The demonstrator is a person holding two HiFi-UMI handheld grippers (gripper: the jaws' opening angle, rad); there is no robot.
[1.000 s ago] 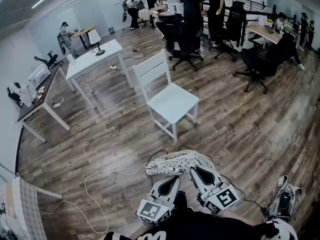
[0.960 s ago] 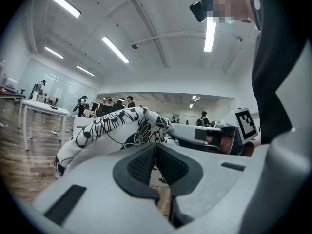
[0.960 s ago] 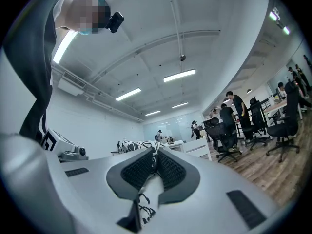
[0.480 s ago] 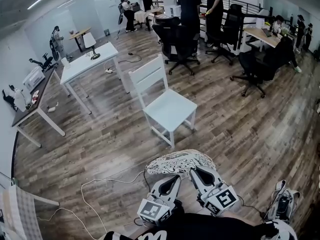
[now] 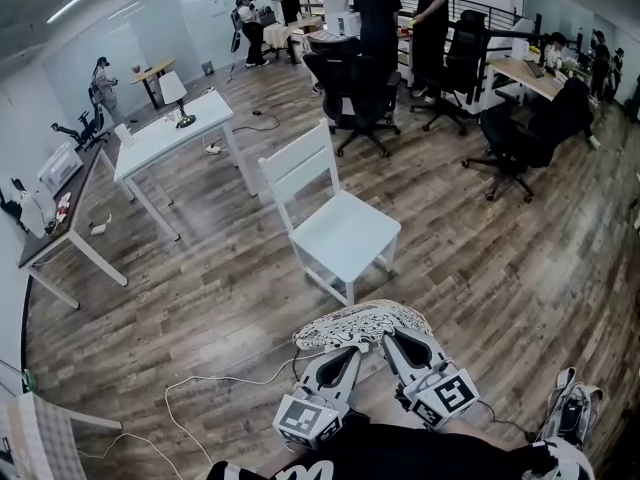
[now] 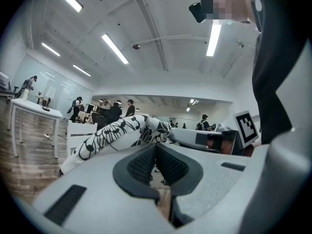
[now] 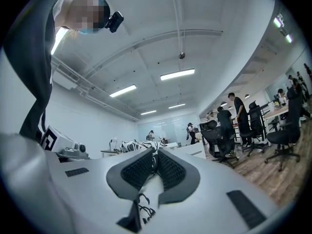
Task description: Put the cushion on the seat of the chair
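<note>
1. Furniture at far left: a white counter [image 5: 165, 133] stands on the wooden floor [image 5: 500, 258], with a dark counter [image 5: 60, 203] just beside it along the wall.
2. A white cable [image 5: 200, 383] lies in loose loops on the floor, left of the grippers.
3. The left gripper [image 5: 338, 356] points level, towards the chair. In the left gripper view [image 6: 155, 152] its fingers [image 6: 139, 162] are closed on the near edge of the cushion [image 6: 117, 133], with patterned fabric pinched between the pads.
4. The cushion [image 5: 360, 325], white with a black floral print, hangs above the floor, carried by both grippers. It is on the near side of the chair and apart from it, not yet on the seat.
5. The chair [image 5: 340, 230], white with a slatted back, stands upright on the floor just beyond the cushion.
6. The right gripper [image 5: 402, 346] also points level. In the right gripper view [image 7: 155, 162] its fingers [image 7: 173, 169] are closed on the cushion's edge, and printed fabric [image 7: 146, 199] shows between them.
7. Black office chairs [image 5: 350, 78] stand further back and to the right, with people [image 5: 378, 8] standing behind them.
</note>
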